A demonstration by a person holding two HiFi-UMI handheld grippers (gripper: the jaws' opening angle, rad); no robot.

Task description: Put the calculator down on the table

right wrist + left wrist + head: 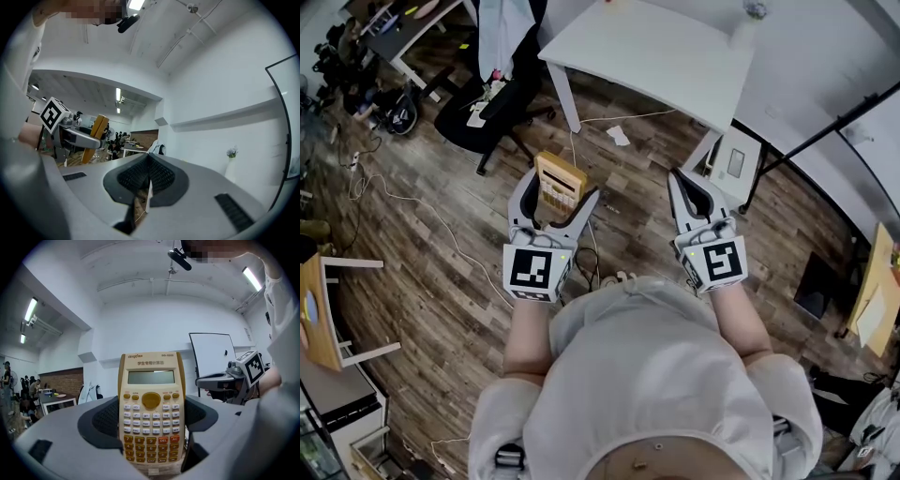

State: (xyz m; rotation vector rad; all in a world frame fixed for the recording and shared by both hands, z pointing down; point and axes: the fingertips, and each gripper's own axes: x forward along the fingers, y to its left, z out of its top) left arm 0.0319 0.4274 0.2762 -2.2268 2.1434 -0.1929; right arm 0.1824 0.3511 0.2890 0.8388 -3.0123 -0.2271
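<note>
A beige calculator (pixel 560 183) stands upright between the jaws of my left gripper (pixel 562 190), which is shut on its sides, held level in the air above the wooden floor. In the left gripper view the calculator (pixel 151 408) faces the camera with its keys and screen showing, gripped at its lower half by the left gripper (pixel 151 432). My right gripper (pixel 679 178) is beside it to the right, shut and holding nothing; its pads meet in the right gripper view (pixel 147 183). The white table (pixel 656 47) lies ahead, beyond both grippers.
A black office chair (pixel 483 112) stands left of the table. Cables run over the wooden floor (pixel 422 216). A white box (pixel 731 161) sits by the table's right leg, with a black stand bar (pixel 825 131) beyond. A wooden chair (pixel 323 309) is at far left.
</note>
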